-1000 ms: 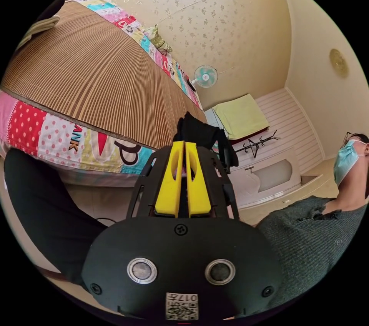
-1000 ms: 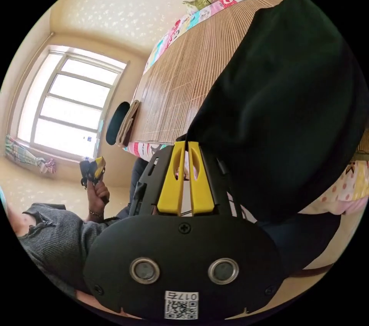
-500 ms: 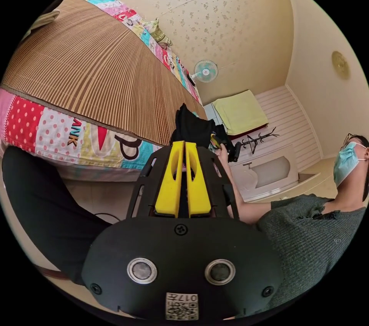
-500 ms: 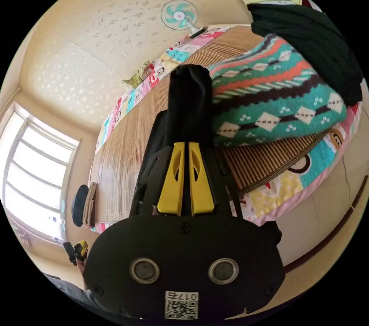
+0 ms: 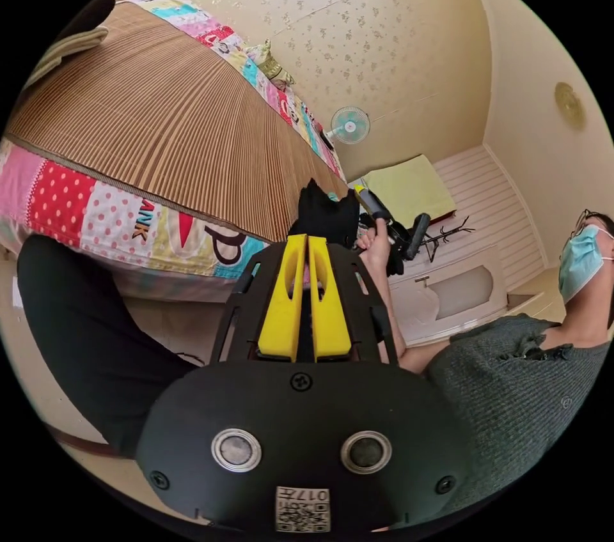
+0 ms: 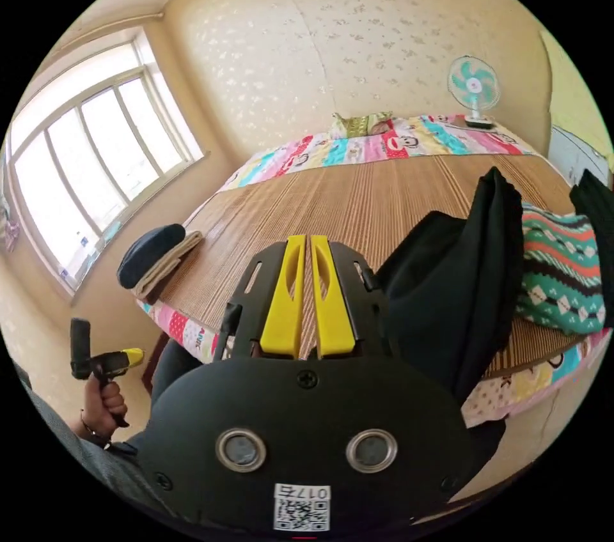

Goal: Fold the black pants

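Black pants (image 6: 460,286): matt cloth. Mat (image 6: 358,197): ribbed slats. Sweater (image 6: 559,273): patterned knit.

Ahead of the tool: bamboo mat (image 6: 358,197) on patchwork sheet (image 6: 358,149), fan (image 6: 473,85) at far right, patterned knit (image 6: 559,273) to the right, window (image 6: 83,152) w/ folded pile (image 6: 157,251) to the left.

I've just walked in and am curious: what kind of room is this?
Most likely a bedroom in a home: a wide bed under a woven mat, with a patchwork sheet, a large window and a small fan.
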The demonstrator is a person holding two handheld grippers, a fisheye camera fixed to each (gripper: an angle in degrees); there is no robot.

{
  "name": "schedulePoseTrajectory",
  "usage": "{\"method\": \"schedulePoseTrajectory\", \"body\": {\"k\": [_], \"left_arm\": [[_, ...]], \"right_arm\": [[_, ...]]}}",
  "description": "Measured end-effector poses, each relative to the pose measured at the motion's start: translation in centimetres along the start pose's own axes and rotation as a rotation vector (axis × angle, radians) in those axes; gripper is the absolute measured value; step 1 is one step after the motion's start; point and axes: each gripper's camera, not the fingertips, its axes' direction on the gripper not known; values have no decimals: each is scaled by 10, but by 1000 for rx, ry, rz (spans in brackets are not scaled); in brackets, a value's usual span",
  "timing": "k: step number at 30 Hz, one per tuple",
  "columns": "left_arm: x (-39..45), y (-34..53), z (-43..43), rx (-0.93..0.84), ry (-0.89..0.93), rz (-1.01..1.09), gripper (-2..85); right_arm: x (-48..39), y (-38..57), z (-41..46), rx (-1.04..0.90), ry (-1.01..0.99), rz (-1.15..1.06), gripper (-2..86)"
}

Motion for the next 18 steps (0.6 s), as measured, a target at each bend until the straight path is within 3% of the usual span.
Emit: {"method": "schedulePoseTrajectory", "body": {"k": [3, 6, 11, 13, 15, 18], "left_arm": [[-32, 5, -8, -18, -29, -57, -10], [-57, 1, -8, -17, -16, -115, -10], [-58, -21, 15, -17, 48, -96, -10], [-52, -28, 28, -35, 85, -82, -10], [-41, -34, 41, -67, 110, -52, -10], [-21, -38, 50, -92, 98, 25, -10]], "right_arm": [[84, 18, -60, 198, 230, 216, 80], [171, 37, -85, 162, 365, 410, 104], [276, 77, -53, 27, 98, 566, 123], [290, 74, -22, -32, 44, 586, 85], [282, 59, -8, -32, -73, 613, 50], [202, 10, -12, 68, -135, 428, 36]]}}
